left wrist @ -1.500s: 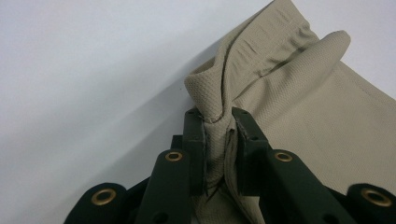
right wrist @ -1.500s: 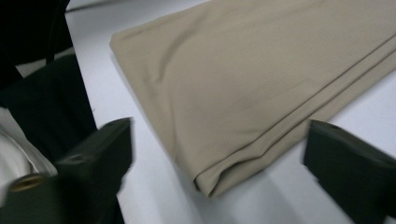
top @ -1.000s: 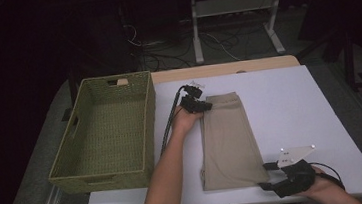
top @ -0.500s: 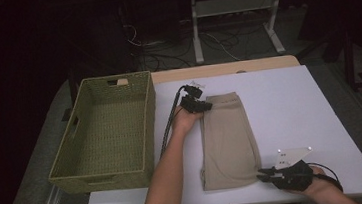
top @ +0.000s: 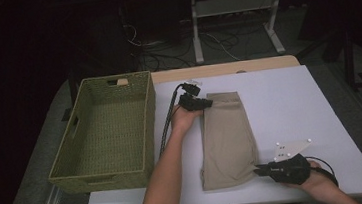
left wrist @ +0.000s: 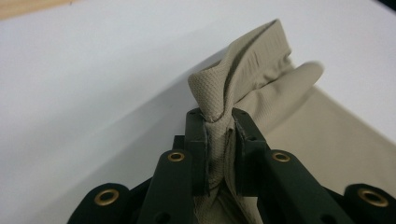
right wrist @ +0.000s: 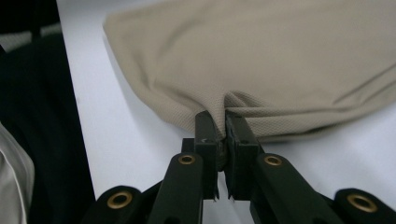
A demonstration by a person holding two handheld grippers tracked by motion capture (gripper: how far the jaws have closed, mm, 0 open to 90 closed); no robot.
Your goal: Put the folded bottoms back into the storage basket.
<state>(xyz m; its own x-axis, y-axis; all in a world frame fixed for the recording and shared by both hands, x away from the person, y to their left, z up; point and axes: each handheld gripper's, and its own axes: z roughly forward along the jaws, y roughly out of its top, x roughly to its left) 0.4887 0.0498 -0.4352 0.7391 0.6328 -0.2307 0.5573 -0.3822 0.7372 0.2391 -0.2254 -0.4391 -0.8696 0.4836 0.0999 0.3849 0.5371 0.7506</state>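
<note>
Now pinched at both ends, tan cloth (top: 226,138) lying long from top to bottom mid-frame, left gripper (top: 203,103) clamped on top corner, right gripper (top: 258,169) just closed on bottom-right edge, basket (top: 106,170) left.

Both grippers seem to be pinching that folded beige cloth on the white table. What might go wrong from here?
The right gripper, whose jaws have just been closing, pinches only a thin bit of the folded beige cloth's near edge, so it may slip free when lifted. The left gripper clamps a bunched far corner, so the neat fold may come undone. The hanging cloth might snag the green woven basket's rim.
</note>
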